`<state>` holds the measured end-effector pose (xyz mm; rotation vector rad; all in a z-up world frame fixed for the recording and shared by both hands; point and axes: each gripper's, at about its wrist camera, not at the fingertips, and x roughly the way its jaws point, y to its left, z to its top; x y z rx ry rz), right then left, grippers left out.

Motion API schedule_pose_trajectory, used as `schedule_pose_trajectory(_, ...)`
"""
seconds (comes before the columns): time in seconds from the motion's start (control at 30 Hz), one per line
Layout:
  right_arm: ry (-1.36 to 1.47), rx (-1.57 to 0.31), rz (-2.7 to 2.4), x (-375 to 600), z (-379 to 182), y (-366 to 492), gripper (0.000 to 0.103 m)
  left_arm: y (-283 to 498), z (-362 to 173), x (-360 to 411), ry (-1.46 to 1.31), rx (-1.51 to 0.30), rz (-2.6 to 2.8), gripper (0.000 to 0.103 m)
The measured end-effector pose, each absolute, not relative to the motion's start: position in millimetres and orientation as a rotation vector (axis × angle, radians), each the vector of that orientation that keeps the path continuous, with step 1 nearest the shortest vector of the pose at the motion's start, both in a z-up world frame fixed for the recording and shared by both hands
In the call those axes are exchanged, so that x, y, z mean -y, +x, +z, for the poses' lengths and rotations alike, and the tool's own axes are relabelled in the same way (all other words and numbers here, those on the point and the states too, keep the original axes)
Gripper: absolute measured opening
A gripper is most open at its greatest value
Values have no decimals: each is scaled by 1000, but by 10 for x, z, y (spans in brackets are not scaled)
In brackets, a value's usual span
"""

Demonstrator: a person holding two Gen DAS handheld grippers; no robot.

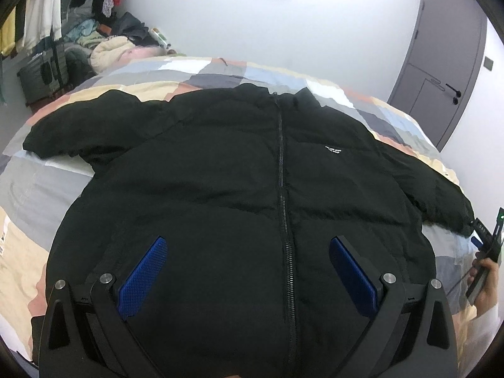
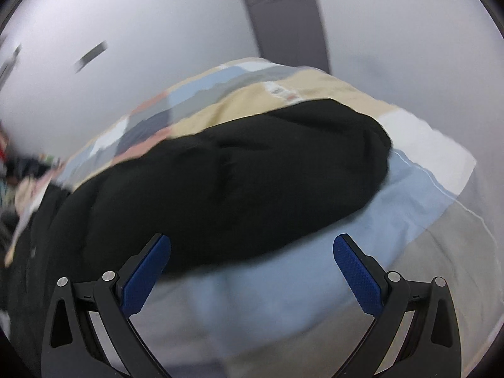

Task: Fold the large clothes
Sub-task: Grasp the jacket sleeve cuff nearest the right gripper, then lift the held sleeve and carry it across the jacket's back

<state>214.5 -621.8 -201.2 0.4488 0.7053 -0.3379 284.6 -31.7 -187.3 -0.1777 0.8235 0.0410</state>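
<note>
Black jacket (image 1: 220,163) flat on patchwork bedspread (image 1: 37,189); clothes pile (image 1: 104,41) behind.

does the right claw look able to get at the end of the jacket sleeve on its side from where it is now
Probably yes. The right claw is open and empty, and the black jacket's sleeve end lies flat on the patchwork bedspread ahead of it, uncovered, with nothing between. The view is blurred, so the exact gap is unclear.

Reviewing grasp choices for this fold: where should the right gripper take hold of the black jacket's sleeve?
Probably at the cuff end of the black jacket's sleeve, coming in from the bed's outer side. The sleeve lies outstretched on the patchwork bedspread, its end free, and the open right gripper already faces it.
</note>
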Motion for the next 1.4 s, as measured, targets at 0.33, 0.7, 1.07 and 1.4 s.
schedule_pose_trajectory(0.33,782,-652,-274,6862,-2308,2401,103,2909,-1933,306,-146,-829,40,103)
schedule_pose_trajectory(0.7,1021,-426,-183,7229,-2195,2530,56,2931,-1929,273,-124,-815,38,103)
schedule_pose_trajectory(1.07,869,-428,-251,7133,-1489,2330,4,2766,-1729,240,-40,-740,13,103)
schedule_pose_trajectory(1.4,677,-324,-258,6518,-186,1992,3,2463,-1516,38,-19,-686,-36,103)
